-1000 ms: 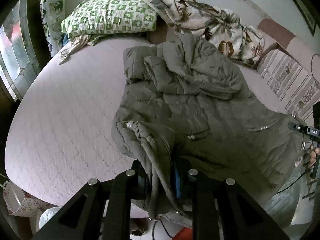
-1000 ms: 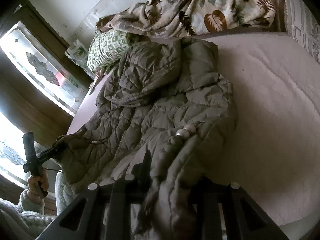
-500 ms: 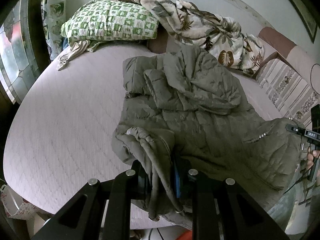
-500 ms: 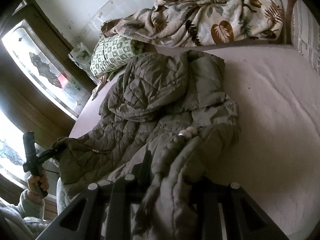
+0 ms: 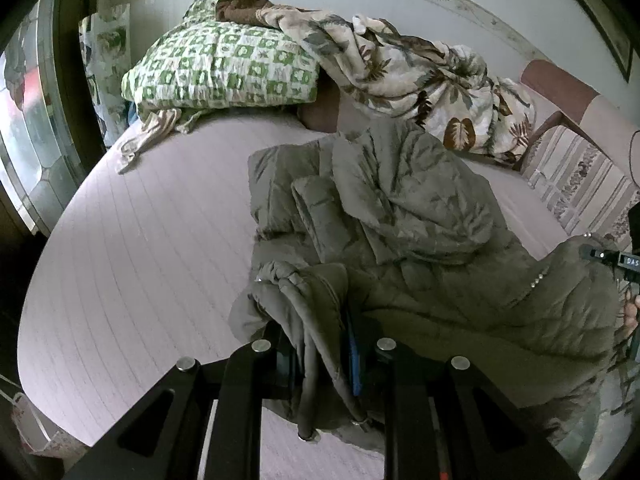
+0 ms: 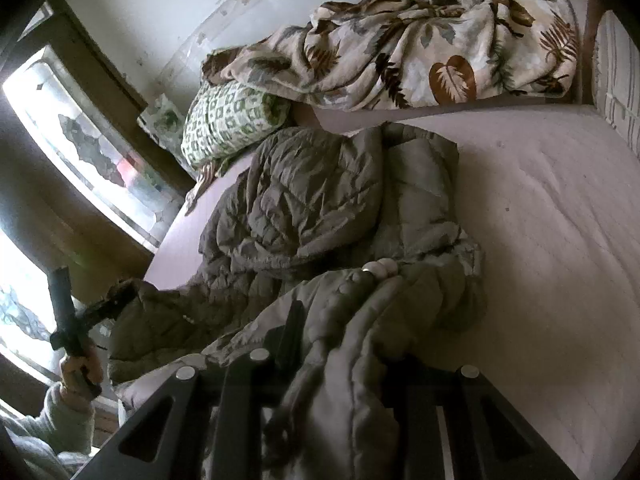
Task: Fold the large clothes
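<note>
Ahead of both tongs, a wide bed (image 5: 132,264) under a pale pink quilted cover, filling most of either wrist view. Spread over it, reaching from the tongs toward the far wall, an olive-grey quilted coat (image 5: 404,240), rumpled, its upper part bunched in folds far ahead, its near hem lifted off the cover at two corners.

Beyond the coat, against the wall, a crumpled leaf-print blanket (image 5: 420,76), draped partly over a green-and-white checked pillow (image 5: 224,68) off to the left of the left tongs. Just in front of that pillow, a small beige cloth (image 5: 148,136) lying on the cover. Left of the pillow, a stained-glass window (image 6: 92,160), bright in the right wrist view.

Left gripper (image 5: 324,356): clamped on a thick gathered fold of the coat's hem, fabric hanging down between the fingers and over the frame. Same tool seen from the right wrist view, far left, in a hand (image 6: 82,368), with coat fabric at its tip.

Right gripper (image 6: 336,364): closed on the opposite hem corner, padded fabric bulging up between and over the fingers, a row of pale snap buttons (image 6: 378,270) just ahead of the tips. Right fingertip hidden by fabric. From the left wrist view, at the far right edge, the same tool at the coat's raised corner.
</note>
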The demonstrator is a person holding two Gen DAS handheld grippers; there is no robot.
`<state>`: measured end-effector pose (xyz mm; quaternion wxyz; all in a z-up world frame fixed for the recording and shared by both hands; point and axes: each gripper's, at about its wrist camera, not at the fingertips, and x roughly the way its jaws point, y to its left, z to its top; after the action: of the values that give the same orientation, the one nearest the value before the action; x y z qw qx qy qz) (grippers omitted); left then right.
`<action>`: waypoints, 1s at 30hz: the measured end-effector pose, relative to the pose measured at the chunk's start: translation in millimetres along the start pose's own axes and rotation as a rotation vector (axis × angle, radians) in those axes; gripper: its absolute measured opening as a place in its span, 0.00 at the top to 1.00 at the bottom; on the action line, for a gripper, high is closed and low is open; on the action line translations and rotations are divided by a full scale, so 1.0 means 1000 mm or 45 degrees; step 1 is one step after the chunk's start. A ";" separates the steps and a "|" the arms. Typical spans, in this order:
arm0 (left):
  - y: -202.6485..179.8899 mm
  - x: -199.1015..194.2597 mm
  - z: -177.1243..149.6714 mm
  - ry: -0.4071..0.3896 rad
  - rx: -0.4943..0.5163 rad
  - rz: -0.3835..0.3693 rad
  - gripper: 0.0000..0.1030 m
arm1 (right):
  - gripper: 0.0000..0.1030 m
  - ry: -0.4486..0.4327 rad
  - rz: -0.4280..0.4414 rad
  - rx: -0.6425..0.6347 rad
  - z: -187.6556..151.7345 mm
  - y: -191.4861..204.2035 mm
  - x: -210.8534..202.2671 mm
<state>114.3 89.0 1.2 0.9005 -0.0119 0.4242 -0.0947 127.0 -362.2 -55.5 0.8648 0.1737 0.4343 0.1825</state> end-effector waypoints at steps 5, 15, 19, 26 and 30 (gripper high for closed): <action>0.000 0.005 0.011 -0.025 0.006 0.020 0.81 | 0.77 -0.017 -0.003 0.017 0.014 -0.002 0.006; 0.002 0.014 0.031 -0.060 0.011 0.062 0.81 | 0.77 -0.049 -0.023 0.026 0.045 -0.004 0.016; 0.002 0.017 0.037 -0.068 0.016 0.073 0.81 | 0.77 -0.055 -0.029 0.024 0.055 -0.004 0.020; 0.005 0.022 0.042 -0.079 0.007 0.085 0.81 | 0.77 -0.071 -0.041 0.013 0.070 -0.001 0.022; 0.006 0.025 0.047 -0.084 0.009 0.092 0.81 | 0.77 -0.077 -0.046 0.006 0.078 0.000 0.025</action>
<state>166.2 87.9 11.6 0.9169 0.0035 0.3940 -0.0630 204.2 -361.0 -29.0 0.8803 0.1731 0.4115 0.1606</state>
